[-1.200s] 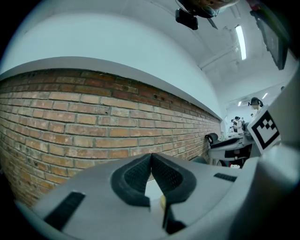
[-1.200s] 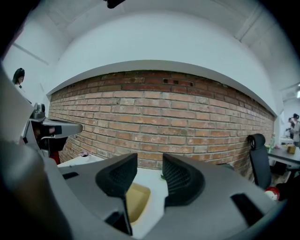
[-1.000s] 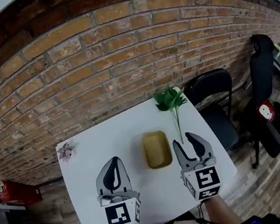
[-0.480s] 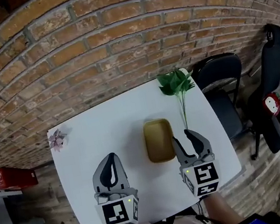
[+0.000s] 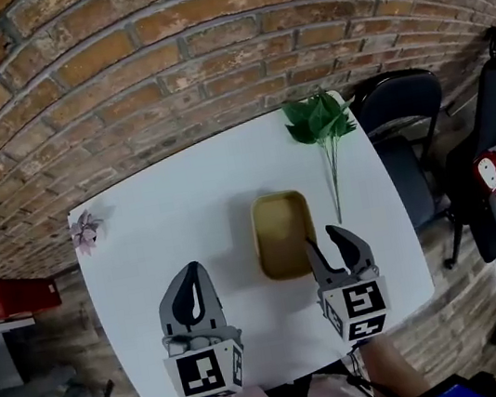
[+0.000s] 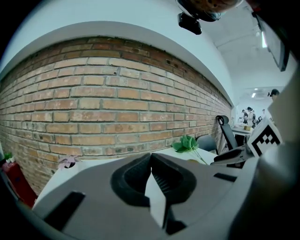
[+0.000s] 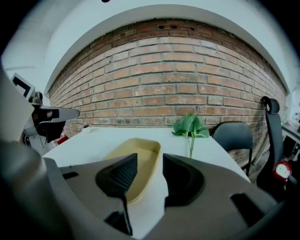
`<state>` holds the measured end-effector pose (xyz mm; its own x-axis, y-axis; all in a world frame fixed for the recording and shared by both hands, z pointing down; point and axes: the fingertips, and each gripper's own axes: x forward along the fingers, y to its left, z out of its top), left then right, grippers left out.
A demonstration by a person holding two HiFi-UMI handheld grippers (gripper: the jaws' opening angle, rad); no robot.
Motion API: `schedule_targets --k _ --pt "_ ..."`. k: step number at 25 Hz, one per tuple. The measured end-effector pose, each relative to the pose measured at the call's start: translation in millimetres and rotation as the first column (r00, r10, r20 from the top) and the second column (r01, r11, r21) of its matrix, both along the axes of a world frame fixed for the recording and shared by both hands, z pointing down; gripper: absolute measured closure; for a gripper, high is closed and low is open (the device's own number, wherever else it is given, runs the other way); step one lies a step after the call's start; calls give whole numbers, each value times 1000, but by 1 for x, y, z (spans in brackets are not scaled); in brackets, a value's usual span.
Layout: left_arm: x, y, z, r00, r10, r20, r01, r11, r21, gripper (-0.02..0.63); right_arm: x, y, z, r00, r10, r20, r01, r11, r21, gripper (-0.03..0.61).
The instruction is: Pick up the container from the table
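Note:
A shallow yellow container (image 5: 284,232) lies lengthwise on the white table (image 5: 165,207), right of its middle. My right gripper (image 5: 327,240) is open just off the container's near right corner, its left finger close to the rim and nothing between the fingers. In the right gripper view the container (image 7: 136,152) lies ahead and slightly left of the right gripper (image 7: 150,156). My left gripper (image 5: 193,277) is shut and empty over the table's near left part, well left of the container. Its fingers meet in the left gripper view (image 6: 151,158).
A green leafy sprig (image 5: 320,122) lies at the table's far right corner, its stem running beside the container. A small pink flower (image 5: 84,232) sits at the far left corner. Dark chairs (image 5: 399,106) stand right of the table. A brick wall (image 5: 160,66) rises behind.
The head view has tipped down and nearer the table. The right gripper now sits closer to the container's near right corner. The left gripper stays shut.

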<state>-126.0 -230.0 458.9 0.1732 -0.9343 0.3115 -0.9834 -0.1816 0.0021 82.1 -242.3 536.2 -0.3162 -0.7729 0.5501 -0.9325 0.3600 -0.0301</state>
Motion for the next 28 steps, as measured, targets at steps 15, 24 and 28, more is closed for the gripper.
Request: schedule_targets --k 15,24,28 --pt "1 -5 14 1000 -6 5 6 999 -33 603 2 2 29 1000 5 18 -4 996 -85 420" --pt "-1 -9 22 1000 -10 7 10 999 -50 603 0 1 39 1000 5 26 -2 994 -114 433" --pt "-3 -9 25 1000 -13 5 14 998 -57 603 0 2 42 1000 6 24 -3 992 -122 445"
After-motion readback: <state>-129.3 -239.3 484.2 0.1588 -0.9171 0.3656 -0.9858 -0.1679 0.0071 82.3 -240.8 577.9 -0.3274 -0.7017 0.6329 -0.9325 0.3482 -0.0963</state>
